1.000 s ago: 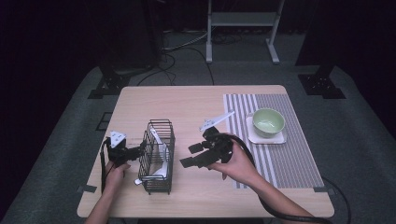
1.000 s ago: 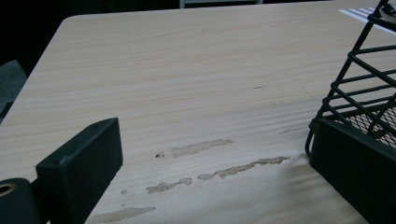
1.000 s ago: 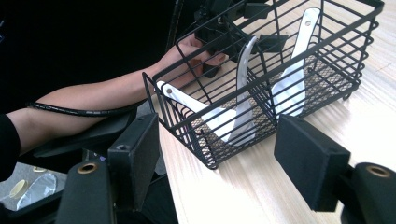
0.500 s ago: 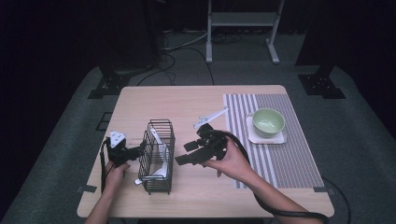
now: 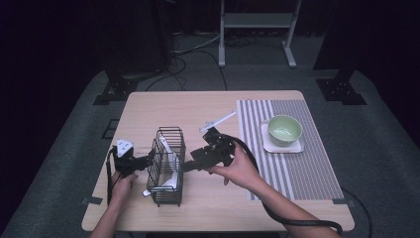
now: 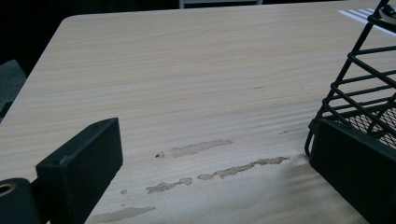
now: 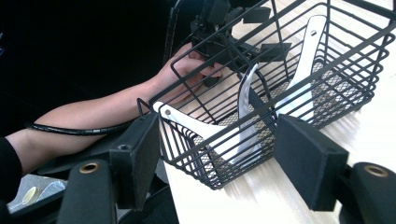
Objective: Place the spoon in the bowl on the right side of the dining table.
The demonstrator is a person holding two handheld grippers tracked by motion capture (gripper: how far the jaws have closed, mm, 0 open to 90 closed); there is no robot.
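Observation:
A black wire basket [image 5: 167,166] stands on the front left of the wooden table [image 5: 198,106]. White utensils [image 7: 243,112] lie in it, one handle [image 7: 309,51] leaning on the far wall. My left gripper [image 5: 147,161] is open at the basket's left side; in the left gripper view one jaw rests by the basket's [image 6: 362,70] bottom corner, the gripper [image 6: 210,140] over bare wood. My right gripper [image 5: 190,165] is open at the basket's right side. In the right gripper view the basket's [image 7: 280,79] near end sits just beyond the spread jaws of the gripper [image 7: 219,140].
A white utensil [image 5: 218,121] lies on the table behind the right hand. A green bowl [image 5: 284,129] sits on a white square plate [image 5: 292,147] on a striped placemat [image 5: 297,168] at the right. Worn patches [image 6: 224,170] mark the wood.
My right gripper has moved left across the table to the basket's right side. The left gripper and the basket have stayed put.

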